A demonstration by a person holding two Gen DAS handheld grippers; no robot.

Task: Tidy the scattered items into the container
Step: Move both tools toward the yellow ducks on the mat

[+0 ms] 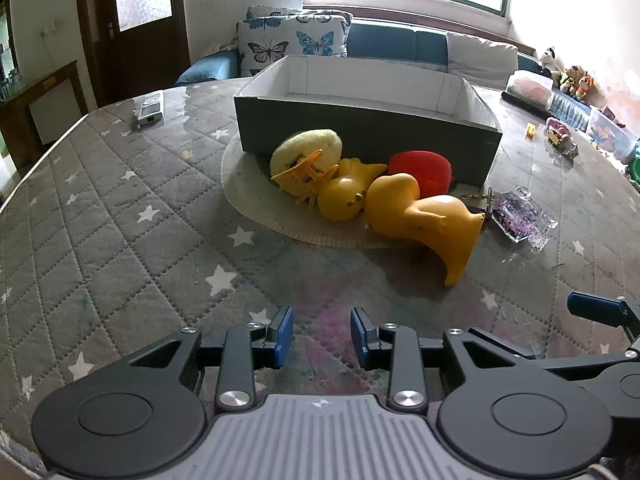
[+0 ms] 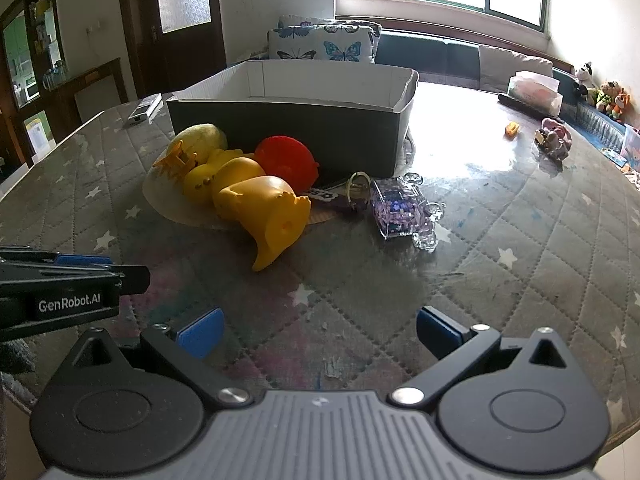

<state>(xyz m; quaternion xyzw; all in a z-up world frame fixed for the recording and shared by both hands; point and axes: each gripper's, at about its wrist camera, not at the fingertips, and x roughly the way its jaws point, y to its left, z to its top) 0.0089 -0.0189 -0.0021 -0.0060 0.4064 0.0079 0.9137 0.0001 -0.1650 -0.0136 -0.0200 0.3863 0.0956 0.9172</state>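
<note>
- Right gripper [image 2: 318, 330] is hovering spread wide and empty at lower centre; left gripper [image 1: 322, 336] is idling narrowly parted.
- Box [image 1: 360, 128] is sitting upper centre.
- I'm judging the big duck [image 2: 264, 204], mid-frame, light, squashy, slick; I'm favouring its neck.

Glossy plastic duck [image 2: 262, 212] ahead of the right gripper [image 2: 316, 330]; clear glass-like bottle [image 2: 400, 210]; matt cardboard box [image 2: 288, 120]; quilted cloth table [image 2: 520, 260].
</note>
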